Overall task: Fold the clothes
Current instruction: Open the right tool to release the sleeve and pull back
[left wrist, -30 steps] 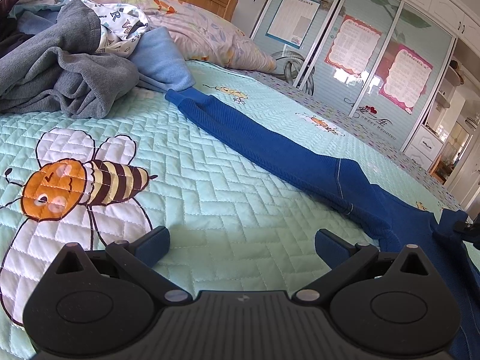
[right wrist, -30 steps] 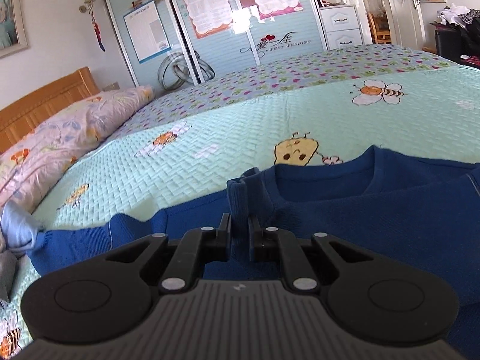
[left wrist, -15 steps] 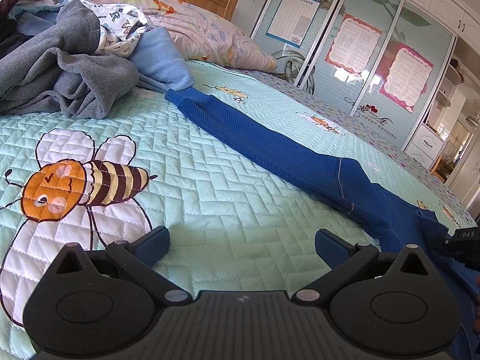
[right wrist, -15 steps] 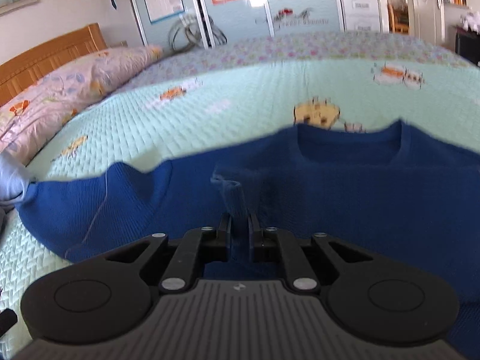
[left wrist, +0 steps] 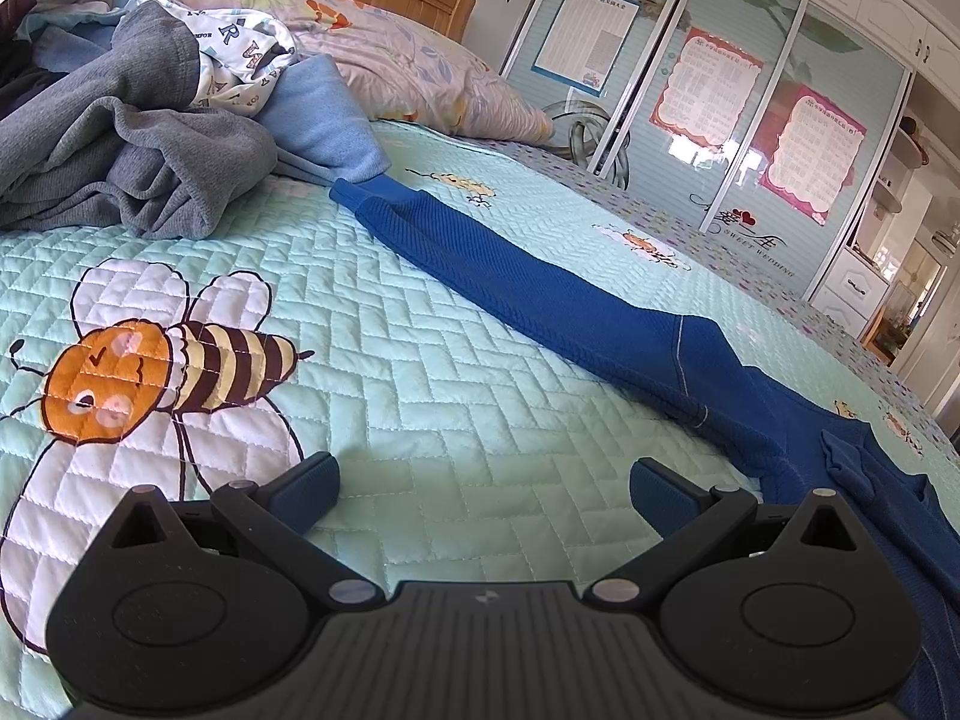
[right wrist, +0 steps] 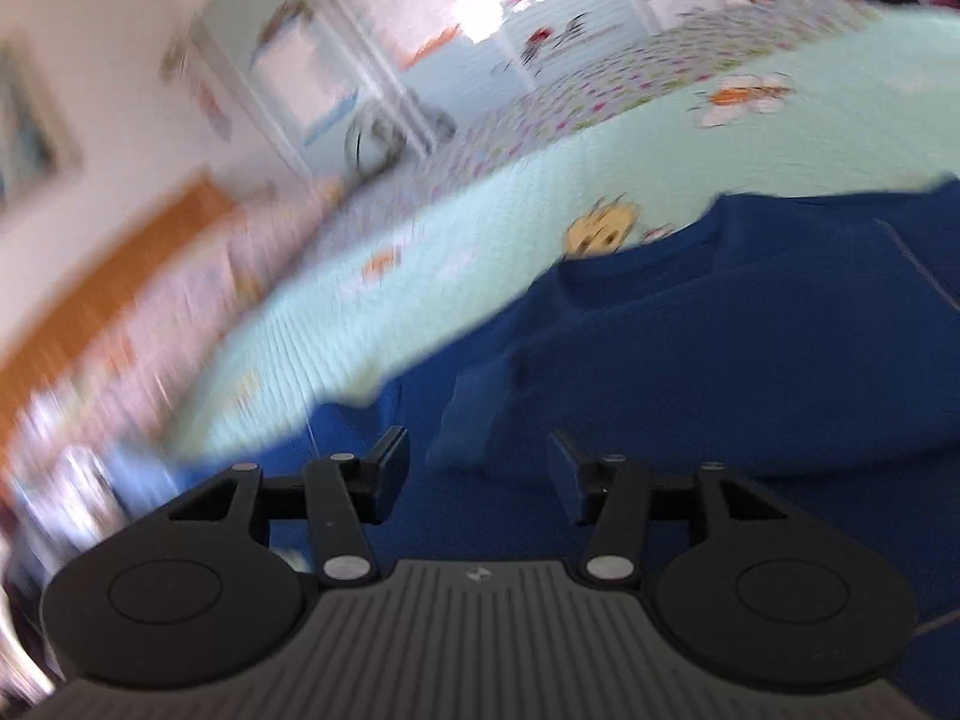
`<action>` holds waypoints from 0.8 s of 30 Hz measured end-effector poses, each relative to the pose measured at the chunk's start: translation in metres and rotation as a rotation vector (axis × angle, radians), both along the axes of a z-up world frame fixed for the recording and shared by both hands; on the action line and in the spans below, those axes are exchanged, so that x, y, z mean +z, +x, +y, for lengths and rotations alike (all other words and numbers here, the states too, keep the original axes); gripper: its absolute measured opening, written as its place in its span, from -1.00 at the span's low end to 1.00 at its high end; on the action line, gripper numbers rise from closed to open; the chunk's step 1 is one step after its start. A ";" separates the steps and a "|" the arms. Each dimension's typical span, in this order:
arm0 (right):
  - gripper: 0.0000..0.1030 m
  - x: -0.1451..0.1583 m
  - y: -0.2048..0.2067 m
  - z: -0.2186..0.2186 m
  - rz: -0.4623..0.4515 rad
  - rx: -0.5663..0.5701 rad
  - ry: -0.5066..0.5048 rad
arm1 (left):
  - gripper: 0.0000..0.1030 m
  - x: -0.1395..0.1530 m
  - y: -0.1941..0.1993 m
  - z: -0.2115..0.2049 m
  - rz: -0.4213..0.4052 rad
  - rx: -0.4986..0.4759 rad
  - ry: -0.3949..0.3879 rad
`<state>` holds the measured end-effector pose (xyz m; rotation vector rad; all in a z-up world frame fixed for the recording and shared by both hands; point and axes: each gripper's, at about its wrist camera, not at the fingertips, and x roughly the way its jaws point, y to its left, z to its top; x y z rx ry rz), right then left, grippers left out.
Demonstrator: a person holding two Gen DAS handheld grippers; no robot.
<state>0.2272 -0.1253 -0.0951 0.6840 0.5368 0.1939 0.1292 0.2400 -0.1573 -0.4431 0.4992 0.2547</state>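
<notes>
- My left black plastic two-finger gripper [left wrist: 483,489]: ribbed grey palm plate, round pivot discs, silver rivets, dark blue pads.
- My right black plastic two-finger gripper [right wrist: 478,471]: same build, black pads.

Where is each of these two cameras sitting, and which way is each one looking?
Left wrist: sits on the left gripper, open, low over the quilt, looking along the blue sweater sleeve toward the clothes pile.
Right wrist: sits on the right gripper, its jaws opening, pads clear of the sweater's bunched fold; blurred.
Shared: sweater, quilt, wardrobe doors.
</notes>
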 end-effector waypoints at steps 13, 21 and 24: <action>0.27 -0.053 -0.058 -0.180 0.003 -0.380 0.402 | 0.99 0.000 0.001 -0.002 0.004 0.000 0.011; 0.05 -0.052 -0.002 -0.187 0.116 -0.352 0.220 | 0.99 0.000 -0.001 0.000 -0.004 0.000 0.001; 0.27 -0.041 0.002 -0.188 0.048 -0.357 0.219 | 0.99 -0.001 -0.002 0.002 0.003 0.000 0.009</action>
